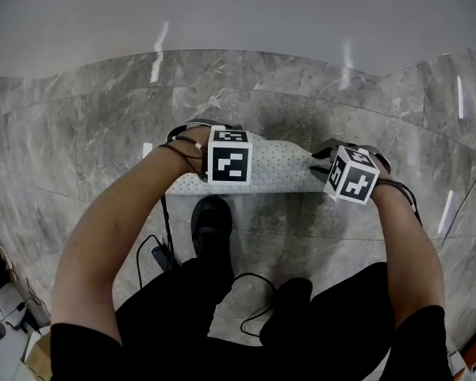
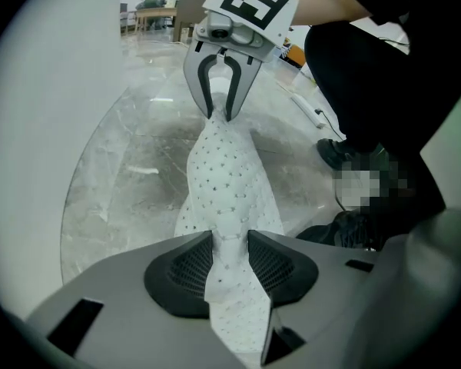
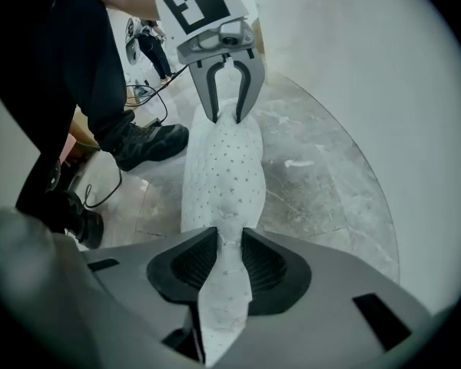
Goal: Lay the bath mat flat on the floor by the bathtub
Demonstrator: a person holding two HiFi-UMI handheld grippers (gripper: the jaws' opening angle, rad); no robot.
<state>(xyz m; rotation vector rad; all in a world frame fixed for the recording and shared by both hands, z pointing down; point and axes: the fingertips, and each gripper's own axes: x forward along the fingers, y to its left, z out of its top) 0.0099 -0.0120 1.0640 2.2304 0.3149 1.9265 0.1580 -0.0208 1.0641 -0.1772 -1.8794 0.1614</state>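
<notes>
Just past my grippers is the bathtub [image 1: 222, 14], and low over the floor [image 1: 79, 133] the folded bath mat [image 1: 282, 169] hangs between my left gripper [image 2: 230, 252] and right gripper [image 3: 229, 254], each pinching one end tight, so next I think I must lower it and spread it flat.

No legible words, brands or numbers, only black-and-white square code patterns on left marker cube [image 1: 228, 155], right marker cube [image 1: 351, 174].
</notes>
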